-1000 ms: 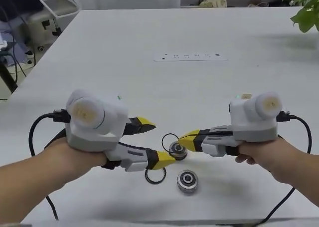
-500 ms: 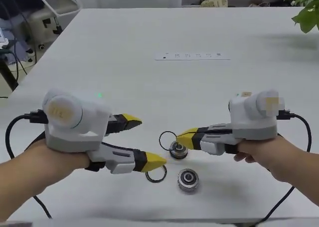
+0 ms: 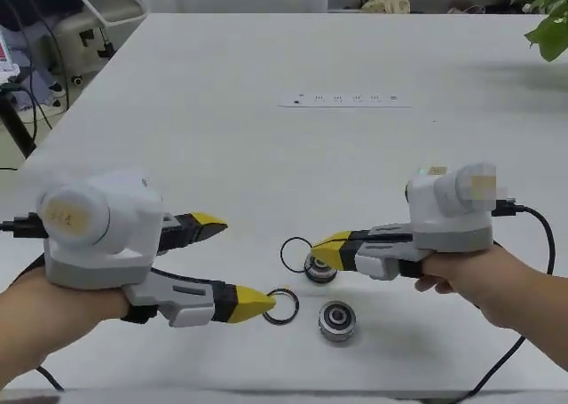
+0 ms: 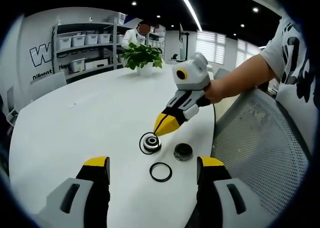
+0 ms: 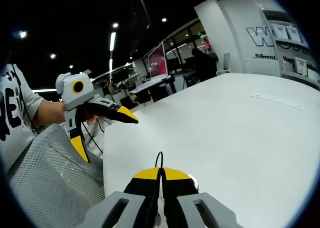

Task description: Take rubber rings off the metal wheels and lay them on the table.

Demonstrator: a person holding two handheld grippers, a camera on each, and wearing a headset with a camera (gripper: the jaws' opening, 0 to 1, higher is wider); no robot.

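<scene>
The right gripper (image 3: pixel 330 248) has its jaws pressed together on a thin rubber ring (image 3: pixel 283 254), which loops out beside the wheel (image 3: pixel 318 267) on the table (image 3: pixel 266 138). A loose ring (image 3: pixel 284 306) already lies flat by the left gripper (image 3: pixel 232 260), whose jaws are spread and empty. It looks mid-peel to me. Next, the ring needs pulling clear and laying down. The tips hide whether it is caught on the rim, and I can't tell if the second wheel (image 3: pixel 337 320) is bare.
</scene>
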